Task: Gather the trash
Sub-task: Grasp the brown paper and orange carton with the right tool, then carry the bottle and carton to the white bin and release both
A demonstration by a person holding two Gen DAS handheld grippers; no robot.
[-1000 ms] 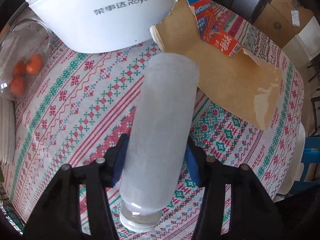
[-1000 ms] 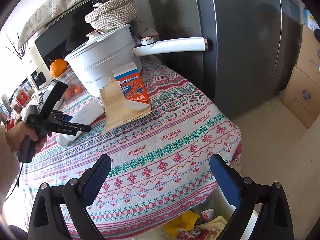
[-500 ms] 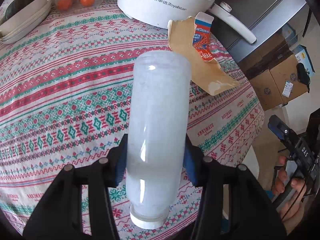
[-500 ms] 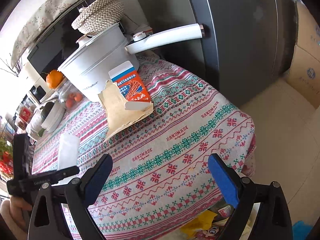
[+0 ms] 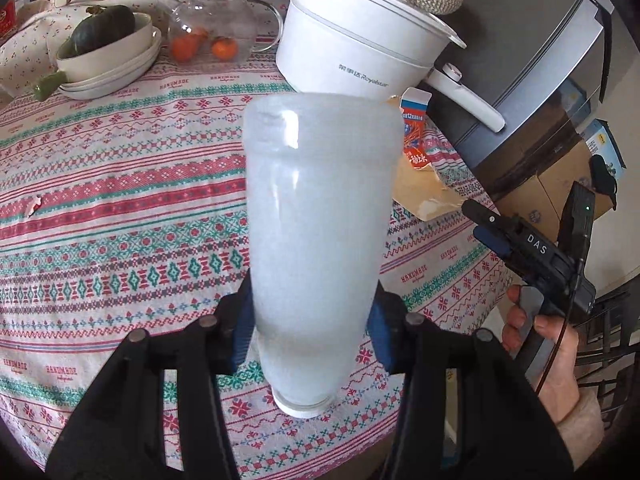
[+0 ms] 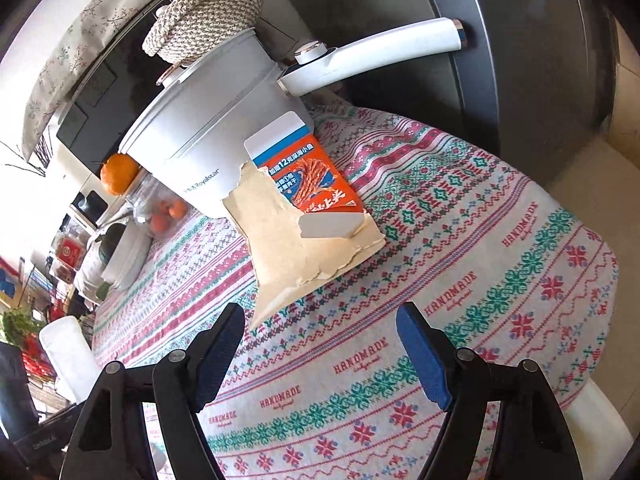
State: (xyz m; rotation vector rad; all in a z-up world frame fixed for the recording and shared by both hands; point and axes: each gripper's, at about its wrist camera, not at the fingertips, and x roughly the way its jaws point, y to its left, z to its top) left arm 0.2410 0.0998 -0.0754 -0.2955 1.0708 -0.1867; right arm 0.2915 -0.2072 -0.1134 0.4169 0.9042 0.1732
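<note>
The torn carton [image 6: 308, 216] is lying on the tablecloth [image 6: 460, 280] just before the electric pot [image 6: 216, 136], the glass jar [image 6: 156, 204] standing left of that pot

The left wrist view looks steeply down along its own fingers onto the round table with the red-and-green patterned cloth [image 5: 120, 208], very near a frosted plastic bottle [image 5: 316, 240] that fills the centre. The right wrist view sits lower and nearer the table's edge [image 6: 520, 280], facing across it toward the dark grey fridge [image 6: 520, 60]. Both views share the white electric pot with a long handle [image 5: 352, 52] [image 6: 208, 136], the torn orange-and-blue carton on brown cardboard [image 5: 414, 132] [image 6: 312, 184] and the glass jar of small oranges [image 5: 216, 32] [image 6: 160, 208]
</note>
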